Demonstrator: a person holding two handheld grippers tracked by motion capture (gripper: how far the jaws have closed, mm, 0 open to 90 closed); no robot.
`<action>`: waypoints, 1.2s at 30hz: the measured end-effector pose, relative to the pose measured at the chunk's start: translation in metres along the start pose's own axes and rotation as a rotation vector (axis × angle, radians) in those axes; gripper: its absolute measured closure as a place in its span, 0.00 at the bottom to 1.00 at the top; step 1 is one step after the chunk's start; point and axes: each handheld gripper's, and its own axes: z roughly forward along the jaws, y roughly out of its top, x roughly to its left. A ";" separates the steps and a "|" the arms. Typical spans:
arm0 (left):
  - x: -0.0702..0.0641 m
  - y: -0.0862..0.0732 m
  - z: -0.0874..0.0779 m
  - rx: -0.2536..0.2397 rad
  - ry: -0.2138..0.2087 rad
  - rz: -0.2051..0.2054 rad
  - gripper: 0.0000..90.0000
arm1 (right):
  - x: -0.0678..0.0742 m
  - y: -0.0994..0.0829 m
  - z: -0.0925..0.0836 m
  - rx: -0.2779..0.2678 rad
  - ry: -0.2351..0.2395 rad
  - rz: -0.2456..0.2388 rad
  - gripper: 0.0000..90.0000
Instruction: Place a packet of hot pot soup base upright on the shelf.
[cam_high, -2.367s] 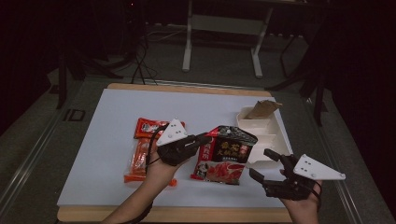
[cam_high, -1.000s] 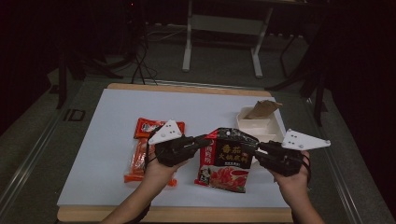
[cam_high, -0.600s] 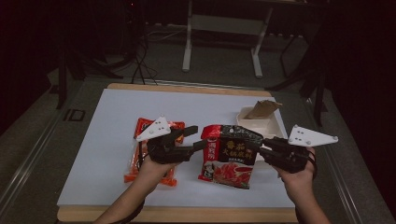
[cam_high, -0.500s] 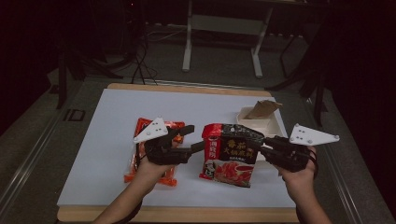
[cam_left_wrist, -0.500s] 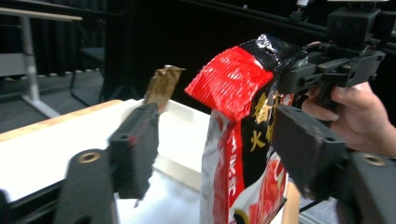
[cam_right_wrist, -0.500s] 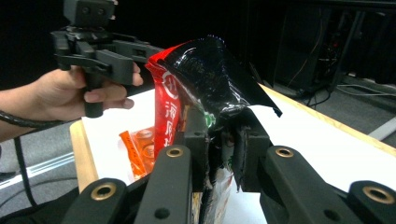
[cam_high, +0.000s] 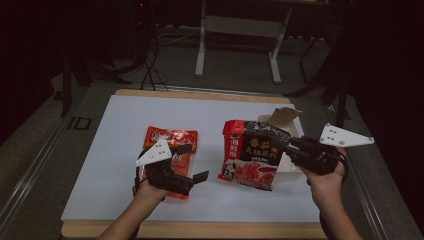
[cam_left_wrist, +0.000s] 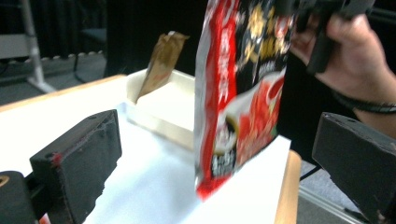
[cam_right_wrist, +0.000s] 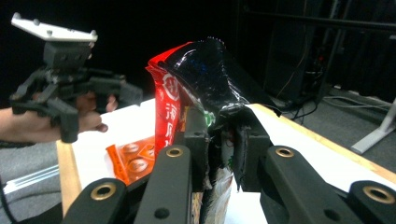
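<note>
A black-and-red snack bag (cam_high: 252, 155) hangs upright over the white table (cam_high: 125, 150), pinched at its right edge by my right gripper (cam_high: 294, 146). In the right gripper view the right gripper (cam_right_wrist: 219, 135) is shut on the crumpled bag (cam_right_wrist: 205, 70). My left gripper (cam_high: 194, 162) sits to the bag's left, low over several red packets (cam_high: 170, 139). Its jaws have just been opening and now stand wide with nothing between them. In the left gripper view the bag (cam_left_wrist: 238, 93) hangs a little beyond the wide-set jaws, untouched.
A white box (cam_high: 290, 167) with a raised brown flap (cam_high: 284, 116) stands behind the bag at the table's right. The table's wooden front edge (cam_high: 200, 230) runs close to the forearms. A stand's metal legs (cam_high: 202, 45) rise beyond the far edge.
The left gripper let go of the bag's left edge, opened and drew back left toward the near edge. The right gripper lifted the bag from lying on the table to hanging upright.
</note>
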 end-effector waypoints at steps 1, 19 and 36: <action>0.001 -0.002 -0.002 0.000 -0.001 -0.009 0.02 | -0.002 0.001 -0.001 -0.005 -0.005 0.002 0.87; 0.003 -0.054 -0.029 0.070 0.052 0.028 0.02 | -0.046 0.022 -0.020 -0.066 -0.149 0.014 0.87; -0.010 -0.088 -0.044 0.087 0.083 0.009 0.02 | -0.086 0.018 -0.021 -0.050 -0.270 0.054 0.87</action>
